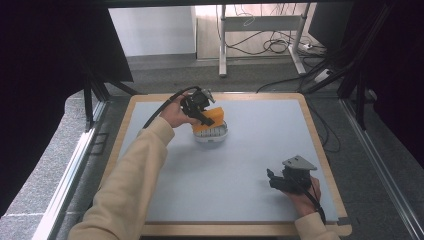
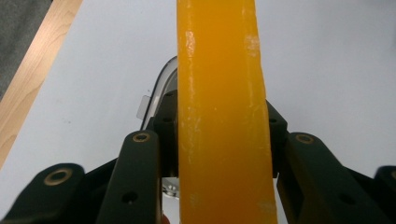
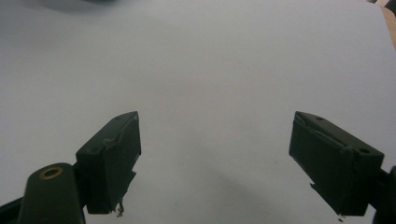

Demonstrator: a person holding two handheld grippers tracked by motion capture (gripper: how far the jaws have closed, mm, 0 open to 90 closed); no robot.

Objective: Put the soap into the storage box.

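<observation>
L gripper (image 1: 206,116) clamped on orange block (image 1: 212,120), over white container (image 1: 212,135).
R gripper (image 1: 274,180) jaws apart, well away near table (image 1: 260,145) corner.

In the left gripper view the orange slab (image 2: 222,112) runs out of the picture at top and bottom, so its ends cannot be seen, and it covers most of the clear container (image 2: 156,93) behind it. In the high view the left gripper (image 1: 202,112) hides part of that slab, and the container's contents are too small to tell. The person's forearms are cut off at the bottom edge
</observation>
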